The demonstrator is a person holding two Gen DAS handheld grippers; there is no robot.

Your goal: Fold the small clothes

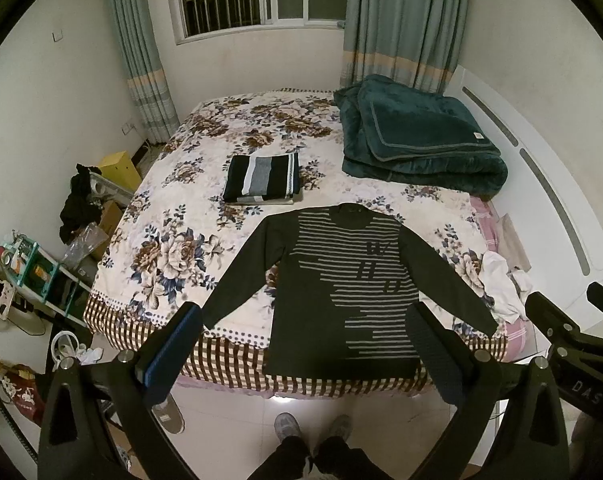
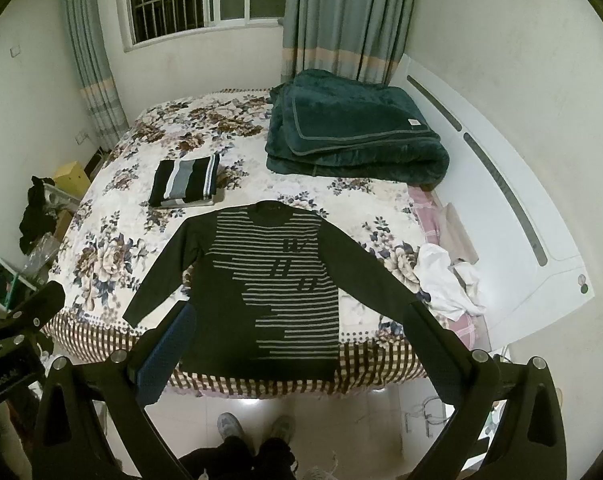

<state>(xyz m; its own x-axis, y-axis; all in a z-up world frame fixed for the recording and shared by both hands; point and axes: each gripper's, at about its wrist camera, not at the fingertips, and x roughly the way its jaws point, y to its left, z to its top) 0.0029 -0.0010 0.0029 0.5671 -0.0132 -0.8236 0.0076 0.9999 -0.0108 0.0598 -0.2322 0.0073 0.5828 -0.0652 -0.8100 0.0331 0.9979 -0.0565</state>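
Both tools spread wide, empty, above the bed's near edge.
Left tool (image 1: 301, 356) and right tool (image 2: 297, 352) side by side; sweater (image 1: 341, 280) flat ahead and below, long axis running away, hem nearest. Each tool is nearer the sleeve on its own side.

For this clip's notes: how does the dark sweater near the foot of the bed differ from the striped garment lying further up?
The dark sweater lies spread flat, sleeves out to both sides; the striped garment is folded into a compact rectangle on top of a small pile. The sweater has thin grey stripes across part of its front; the folded garment shows broad black, grey and white bands. The sweater's hem hangs over the bed edge; the folded one sits mid-bed. Both rest on the floral bedspread.
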